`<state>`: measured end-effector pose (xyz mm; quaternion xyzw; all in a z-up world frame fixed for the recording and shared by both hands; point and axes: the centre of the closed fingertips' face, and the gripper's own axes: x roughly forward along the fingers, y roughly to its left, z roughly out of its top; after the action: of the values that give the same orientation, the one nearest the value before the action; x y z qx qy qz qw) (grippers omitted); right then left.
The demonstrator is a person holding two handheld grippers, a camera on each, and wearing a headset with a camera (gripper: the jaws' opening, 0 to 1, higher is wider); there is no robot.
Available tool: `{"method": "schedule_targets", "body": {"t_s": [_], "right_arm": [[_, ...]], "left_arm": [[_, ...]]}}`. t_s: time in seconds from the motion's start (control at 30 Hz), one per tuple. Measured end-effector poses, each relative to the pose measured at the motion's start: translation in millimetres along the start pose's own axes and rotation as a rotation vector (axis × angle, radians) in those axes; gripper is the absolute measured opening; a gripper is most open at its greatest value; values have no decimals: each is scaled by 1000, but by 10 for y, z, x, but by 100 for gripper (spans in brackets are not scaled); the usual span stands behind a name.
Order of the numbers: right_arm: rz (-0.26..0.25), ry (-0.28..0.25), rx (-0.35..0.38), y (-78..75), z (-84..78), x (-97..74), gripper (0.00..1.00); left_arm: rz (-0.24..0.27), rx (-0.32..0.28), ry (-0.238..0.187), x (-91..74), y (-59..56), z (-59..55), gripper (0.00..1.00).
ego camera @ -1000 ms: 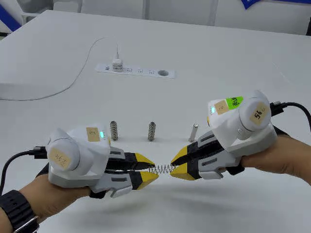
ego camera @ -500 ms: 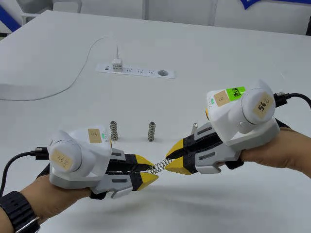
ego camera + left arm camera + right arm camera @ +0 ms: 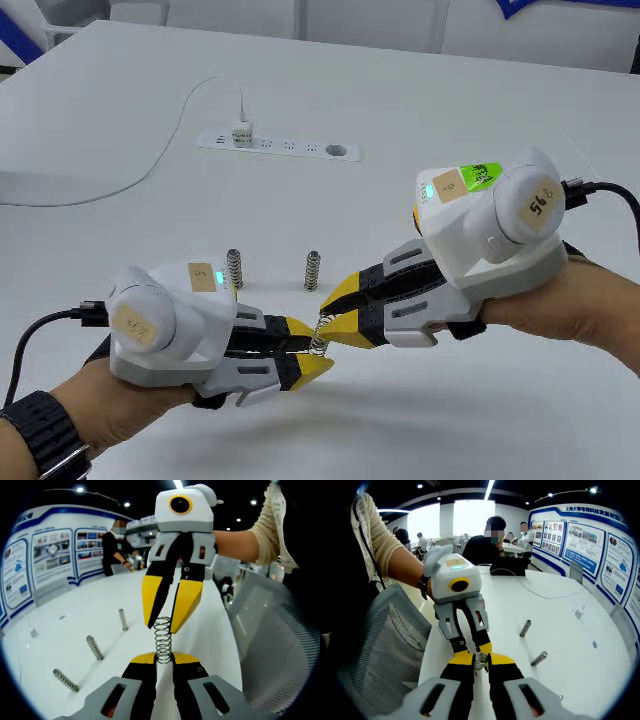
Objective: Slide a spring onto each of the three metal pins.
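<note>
A small steel spring [image 3: 319, 337] is held at both ends. My left gripper [image 3: 311, 349] is shut on its lower end and my right gripper [image 3: 327, 318] is shut on its upper end. In the left gripper view the spring [image 3: 162, 639] rises from my left gripper [image 3: 163, 658] into the yellow tips of the right gripper [image 3: 167, 624]. The right gripper view shows the spring [image 3: 480, 659] end-on. Two pins carry springs, the left one [image 3: 234, 268] and the middle one [image 3: 312, 270]. A bare pin [image 3: 122, 619] stands beside them.
A white power strip [image 3: 290, 148] with a plug [image 3: 241, 132] and a cable [image 3: 165, 145] lies at the back of the white table [image 3: 420, 90]. People stand and sit in the room beyond. A mesh chair [image 3: 380, 645] is close by.
The right gripper has moved left and up, swinging the spring from lying level to tilted steeply. Its body now covers the bare pin in the head view. The left gripper has barely shifted.
</note>
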<state>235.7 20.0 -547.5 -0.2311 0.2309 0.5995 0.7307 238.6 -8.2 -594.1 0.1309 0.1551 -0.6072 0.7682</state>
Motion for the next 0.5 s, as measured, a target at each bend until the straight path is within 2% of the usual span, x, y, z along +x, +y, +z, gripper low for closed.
{"method": "schedule_targets", "body": {"t_s": [0.27, 0.5], "right_arm": [[-3, -11, -6, 1, 49, 31, 11], [-7, 1, -4, -15, 16, 20, 11]], "left_arm": [[-2, 2, -7, 30, -12, 37, 11], [3, -12, -10, 31, -11, 15, 12]]}}
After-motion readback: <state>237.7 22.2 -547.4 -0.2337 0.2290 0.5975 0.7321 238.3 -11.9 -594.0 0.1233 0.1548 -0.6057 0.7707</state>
